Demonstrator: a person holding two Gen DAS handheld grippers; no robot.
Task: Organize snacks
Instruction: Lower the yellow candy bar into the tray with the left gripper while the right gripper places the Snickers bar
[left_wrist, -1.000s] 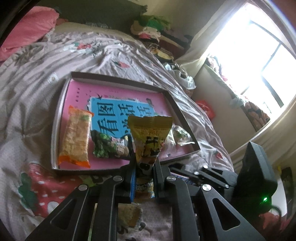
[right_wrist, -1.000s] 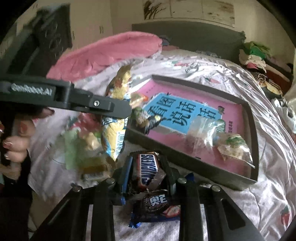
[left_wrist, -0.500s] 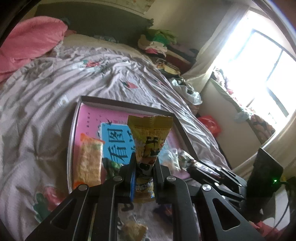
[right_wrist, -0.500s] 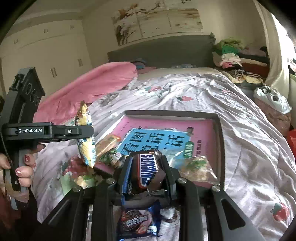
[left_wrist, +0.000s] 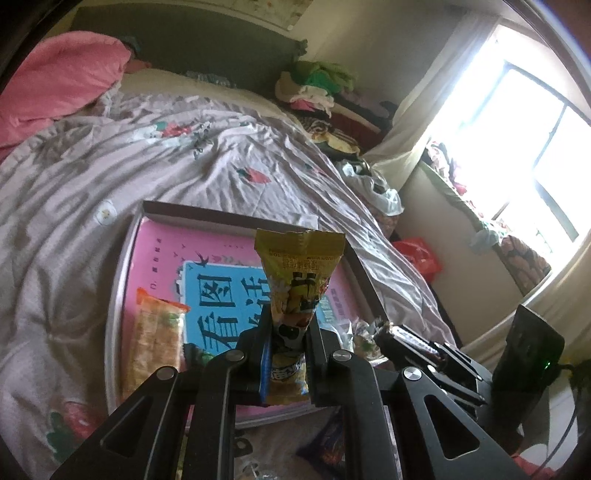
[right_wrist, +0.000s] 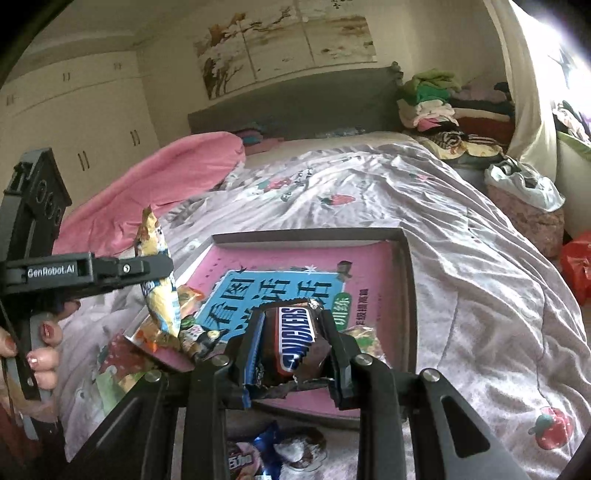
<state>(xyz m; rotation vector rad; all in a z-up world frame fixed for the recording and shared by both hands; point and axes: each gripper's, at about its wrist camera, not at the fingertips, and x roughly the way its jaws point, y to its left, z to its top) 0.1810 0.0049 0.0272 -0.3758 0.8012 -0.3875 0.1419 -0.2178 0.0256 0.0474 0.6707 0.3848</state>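
A shallow grey-rimmed tray (left_wrist: 207, 213) (right_wrist: 406, 280) with a pink and blue printed bottom lies on the bed. My left gripper (left_wrist: 287, 332) (right_wrist: 157, 267) is shut on a yellow snack packet (left_wrist: 299, 273) (right_wrist: 157, 291), held upright over the tray's near side. My right gripper (right_wrist: 290, 332) (left_wrist: 391, 332) is shut on a brown Snickers bar (right_wrist: 295, 334) above the tray's near edge. An orange cracker pack (left_wrist: 157, 339) and a small green-and-black packet (right_wrist: 199, 334) lie in the tray's near left part. A clear wrapped snack (right_wrist: 364, 338) lies by the right gripper's fingers.
Loose snacks, among them a blue wrapper (right_wrist: 258, 452), lie on the bedsheet in front of the tray. A pink duvet (right_wrist: 166, 177) is piled at the bed's head, folded clothes (right_wrist: 436, 99) at the far right. A person's hand (right_wrist: 33, 350) holds the left gripper's handle.
Both grippers rose and pulled back from the tray with their snacks still held. The right gripper rolled, so the tray now sits squarer in its view.
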